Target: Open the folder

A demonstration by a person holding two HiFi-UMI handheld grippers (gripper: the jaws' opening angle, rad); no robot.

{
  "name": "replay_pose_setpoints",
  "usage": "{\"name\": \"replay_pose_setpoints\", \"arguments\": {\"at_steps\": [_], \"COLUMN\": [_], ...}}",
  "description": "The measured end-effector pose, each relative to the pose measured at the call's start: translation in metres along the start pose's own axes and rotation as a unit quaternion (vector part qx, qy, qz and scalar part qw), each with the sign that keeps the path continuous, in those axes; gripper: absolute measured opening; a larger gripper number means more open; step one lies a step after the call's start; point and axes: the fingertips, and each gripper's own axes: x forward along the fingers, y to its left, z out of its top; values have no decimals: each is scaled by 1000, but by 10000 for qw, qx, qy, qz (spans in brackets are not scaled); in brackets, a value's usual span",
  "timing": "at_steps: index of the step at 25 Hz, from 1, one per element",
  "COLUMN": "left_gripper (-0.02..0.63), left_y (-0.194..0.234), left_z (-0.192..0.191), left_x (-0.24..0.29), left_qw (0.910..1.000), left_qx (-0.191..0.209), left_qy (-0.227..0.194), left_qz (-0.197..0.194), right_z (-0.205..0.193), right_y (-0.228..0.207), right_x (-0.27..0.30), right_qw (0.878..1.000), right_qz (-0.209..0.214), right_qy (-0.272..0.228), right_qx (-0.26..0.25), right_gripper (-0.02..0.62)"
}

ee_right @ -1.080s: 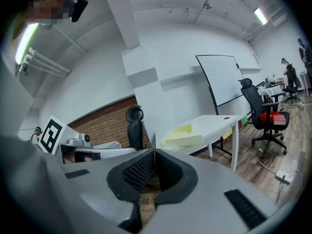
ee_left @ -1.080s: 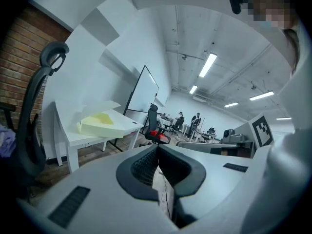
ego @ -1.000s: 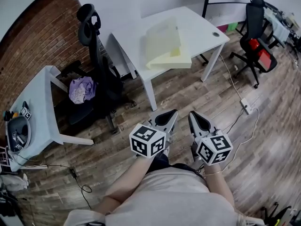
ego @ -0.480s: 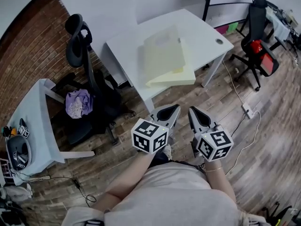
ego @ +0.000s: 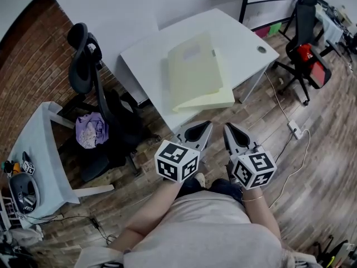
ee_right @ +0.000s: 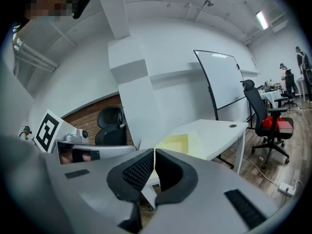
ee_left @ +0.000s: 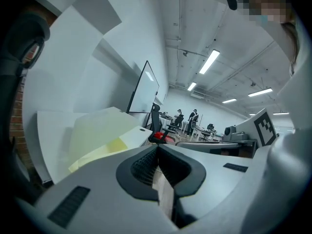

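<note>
Folder: a pale yellow folder lay flat on the white table, near the edge facing the person (a lower yellow layer stuck out along its right and near sides).
Left gripper: the left gripper had its jaws pressed together on nothing and was held over the wooden floor, short of the table.
Right gripper: the right gripper was also closed and empty, just beside the left one.
Nearby: a black office chair stood left of the table.
</note>
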Motion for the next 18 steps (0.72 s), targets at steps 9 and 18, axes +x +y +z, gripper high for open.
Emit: {"name": "replay_pose_setpoints", "arguments": {"at_steps": [9, 18], "left_gripper": [18, 18], "left_y": [15, 29], "left_z": [-6, 14], "left_x": [10, 38], "left_qw": [9998, 9985], "left_qx": [-104, 144], "left_qy": [67, -55], "left_qz": [172, 519], "right_z": [-8, 7], "right_y": [-12, -43], "right_x": [13, 35], "right_qw": [9998, 9993], "right_qz": [20, 195], "right_qy": [216, 318], "right_qx": [33, -12], "right_gripper": [23, 23]}}
